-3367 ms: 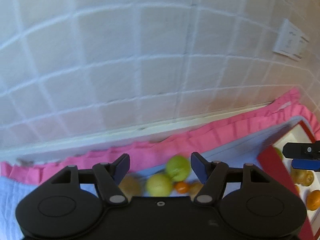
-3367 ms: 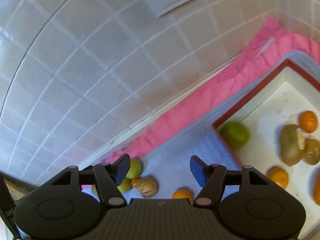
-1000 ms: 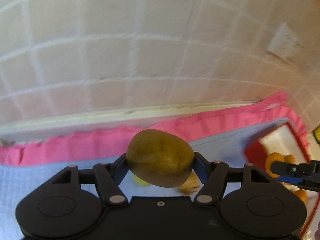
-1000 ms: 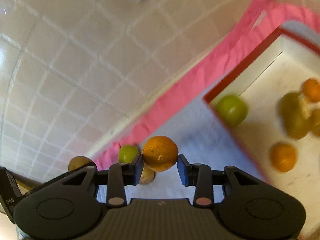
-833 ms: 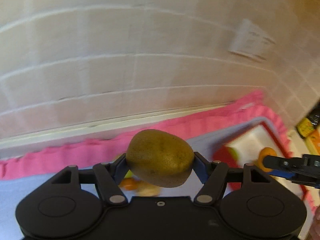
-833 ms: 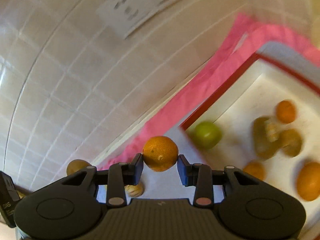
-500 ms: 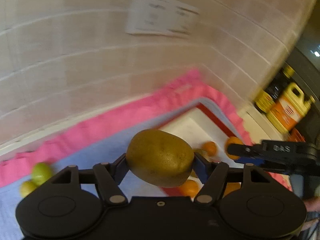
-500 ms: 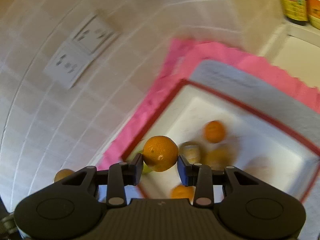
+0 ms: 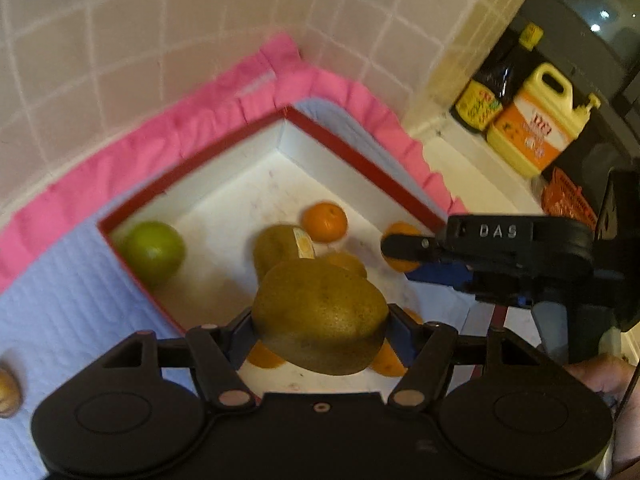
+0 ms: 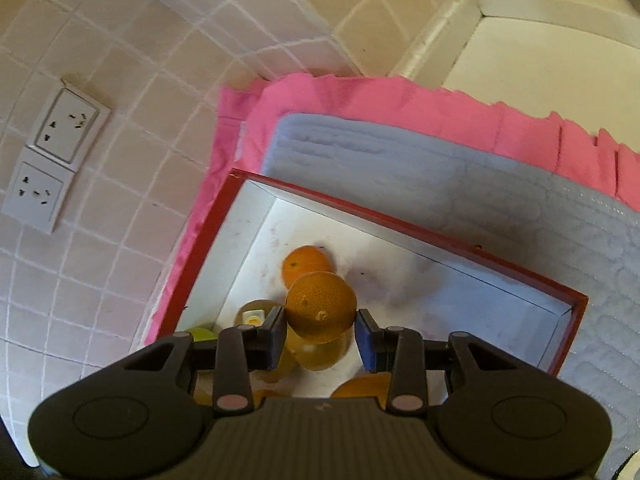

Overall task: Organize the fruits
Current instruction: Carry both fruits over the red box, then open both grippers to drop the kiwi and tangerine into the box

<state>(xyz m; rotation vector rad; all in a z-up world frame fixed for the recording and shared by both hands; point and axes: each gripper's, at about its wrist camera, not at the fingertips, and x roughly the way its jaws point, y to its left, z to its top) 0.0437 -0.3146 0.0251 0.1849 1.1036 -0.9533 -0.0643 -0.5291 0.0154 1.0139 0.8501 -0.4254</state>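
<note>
Left gripper (image 9: 320,332): empty, then gripping kiwi (image 9: 320,316); now over tray (image 9: 360,162). Right gripper (image 10: 321,334): likewise with orange (image 10: 321,306), over tray.

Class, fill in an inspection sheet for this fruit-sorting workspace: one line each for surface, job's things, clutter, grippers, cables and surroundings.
Surface: pale blue quilted mat over a pink frilled cloth.
Job's things: red-rimmed white box holding a green fruit, a loose orange, a stickered brown fruit and more oranges, partly hidden.
Clutter: one brownish fruit outside the box on the mat.
Grippers: left gripper shut on a large brown fruit; right gripper shut on an orange; both above the box.
Cables: nothing seen.
Surroundings: tiled wall, double wall socket, dark sauce bottle, yellow jug.
</note>
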